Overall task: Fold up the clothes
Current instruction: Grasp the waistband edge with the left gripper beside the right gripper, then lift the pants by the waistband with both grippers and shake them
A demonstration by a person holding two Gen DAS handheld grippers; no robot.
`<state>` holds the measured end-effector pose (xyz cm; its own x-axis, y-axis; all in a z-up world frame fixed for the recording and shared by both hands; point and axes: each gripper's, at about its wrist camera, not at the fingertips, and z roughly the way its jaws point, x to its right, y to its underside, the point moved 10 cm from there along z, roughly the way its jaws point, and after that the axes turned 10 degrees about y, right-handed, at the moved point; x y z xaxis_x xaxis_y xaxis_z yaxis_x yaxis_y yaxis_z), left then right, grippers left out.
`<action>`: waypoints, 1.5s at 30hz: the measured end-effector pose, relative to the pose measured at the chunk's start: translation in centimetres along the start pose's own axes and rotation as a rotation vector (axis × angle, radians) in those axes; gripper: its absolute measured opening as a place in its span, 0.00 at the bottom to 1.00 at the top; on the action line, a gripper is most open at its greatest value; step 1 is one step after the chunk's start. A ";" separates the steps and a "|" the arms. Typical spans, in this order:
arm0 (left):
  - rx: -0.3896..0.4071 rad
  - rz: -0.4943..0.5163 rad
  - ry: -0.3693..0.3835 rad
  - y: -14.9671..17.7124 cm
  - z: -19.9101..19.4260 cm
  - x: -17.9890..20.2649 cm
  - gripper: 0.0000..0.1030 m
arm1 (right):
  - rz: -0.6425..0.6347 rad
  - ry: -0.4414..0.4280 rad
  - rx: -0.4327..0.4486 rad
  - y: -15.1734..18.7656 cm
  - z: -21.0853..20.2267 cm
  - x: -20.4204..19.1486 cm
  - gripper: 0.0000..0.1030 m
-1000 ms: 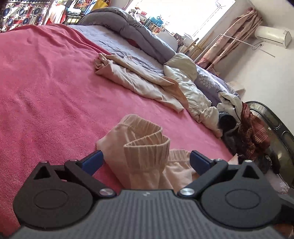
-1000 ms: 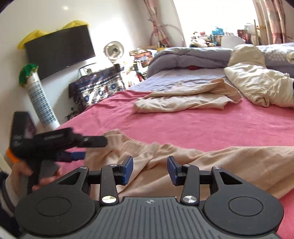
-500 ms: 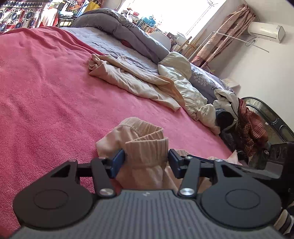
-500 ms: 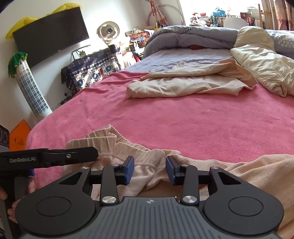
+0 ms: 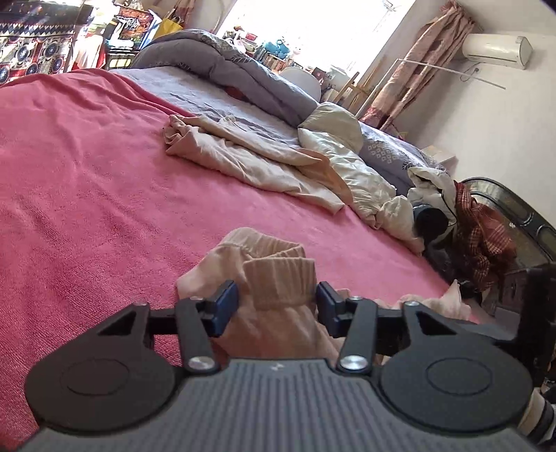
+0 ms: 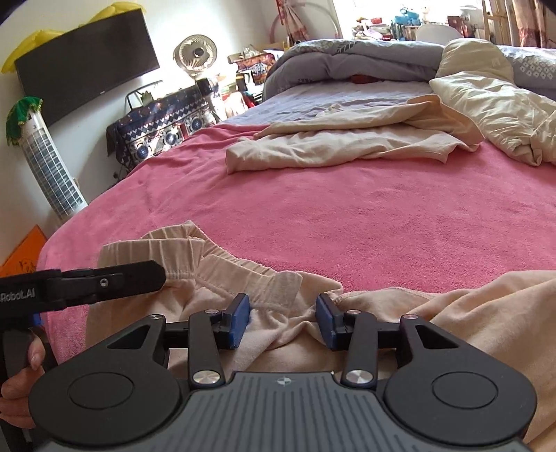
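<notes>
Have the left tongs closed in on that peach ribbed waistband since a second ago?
Yes. The left tongs have just been closing inward, blue pads now flanking the peach ribbed waistband on the pink bedspread.

**Daylit room, blown-out window, heavy fisheye bend**

Strong daylight pours from the window (image 5: 305,31) at the far end, overexposed to plain white in both views. The pink bedspread (image 5: 87,194) is evenly lit, with soft shadows only in cloth folds. Straight lines bow toward the frame edges (the curtain rail (image 5: 451,71) most plainly), and the corners darken. Focus is fairly sharp throughout; far clutter looks hazy from glare.
</notes>
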<state>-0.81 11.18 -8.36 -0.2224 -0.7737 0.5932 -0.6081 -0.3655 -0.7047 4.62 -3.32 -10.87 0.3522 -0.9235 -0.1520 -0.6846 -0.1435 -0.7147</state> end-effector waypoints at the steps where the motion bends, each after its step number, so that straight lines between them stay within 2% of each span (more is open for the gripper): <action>1: 0.000 -0.004 0.017 0.0 -0.1 0.1 0.09 | 0.002 -0.008 -0.001 0.1 -0.1 0.0 0.44; 4: 0.010 -0.023 0.128 0.0 -0.9 1.3 0.07 | 0.023 -0.023 -0.001 0.1 -0.1 0.5 0.44; 6: 0.028 -0.002 0.165 -0.2 -1.6 2.2 0.06 | 0.070 -0.039 -0.007 -0.1 0.3 1.0 0.45; 9: 0.035 0.002 0.165 -0.3 -2.2 2.4 0.06 | 0.052 -0.054 -0.004 -0.7 0.5 -0.1 0.52; 13: 0.050 -0.045 0.121 -0.7 -3.1 0.7 0.06 | -0.064 -0.082 0.018 -1.2 0.3 -3.0 0.51; 14: 0.053 -0.052 0.106 -0.7 -3.3 0.2 0.06 | -0.075 -0.089 0.022 -1.4 0.2 -3.5 0.38; 15: 0.053 -0.058 0.094 -0.7 -3.4 -0.3 0.06 | -0.081 -0.066 0.022 -1.5 0.3 -3.7 0.06; 19: 0.039 -0.087 0.043 -0.8 -3.2 -1.6 0.05 | -0.050 0.009 0.043 -2.7 -1.0 -3.0 0.07; 21: 0.039 -0.055 0.040 -1.8 -2.9 -0.9 0.04 | -0.058 0.052 0.119 -5.2 -3.6 -2.4 0.07; 25: 0.094 0.076 0.056 -7.0 -3.2 2.8 0.04 | -0.139 0.183 0.314 -12.9 -11.4 -1.3 0.07; 28: 0.180 0.170 0.084 -13.5 -4.2 7.3 0.04 | -0.212 0.292 0.471 -19.1 -18.9 -0.6 0.07; 31: 0.285 0.295 0.106 -20.9 -5.9 13.7 0.04 | -0.301 0.424 0.636 -25.0 -27.7 -0.8 0.07; 33: 0.338 0.361 0.148 -25.2 -7.2 18.4 0.04 | -0.362 0.518 0.741 -28.3 -33.6 -1.2 0.06; 35: 0.400 0.418 0.175 -29.6 -8.9 23.5 0.04 | -0.411 0.601 0.833 -31.0 -39.0 -1.9 0.06; 39: 0.557 0.556 0.182 -37.0 -13.5 34.2 0.04 | -0.469 0.756 0.987 -35.4 -49.0 -3.4 0.06; 41: 0.628 0.613 0.190 -39.5 -16.5 38.5 0.04 | -0.475 0.829 1.057 -37.4 -53.9 -4.1 0.06; 45: 0.741 0.729 0.176 -42.6 -22.3 45.7 0.04 | -0.446 0.870 1.182 -39.2 -61.0 -4.8 0.06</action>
<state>-2.08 2.99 57.45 -0.4905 -0.8691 -0.0633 0.3218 -0.1132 -0.9400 -9.15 -14.93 59.52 -0.3743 -0.8594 0.3484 0.4032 -0.4892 -0.7734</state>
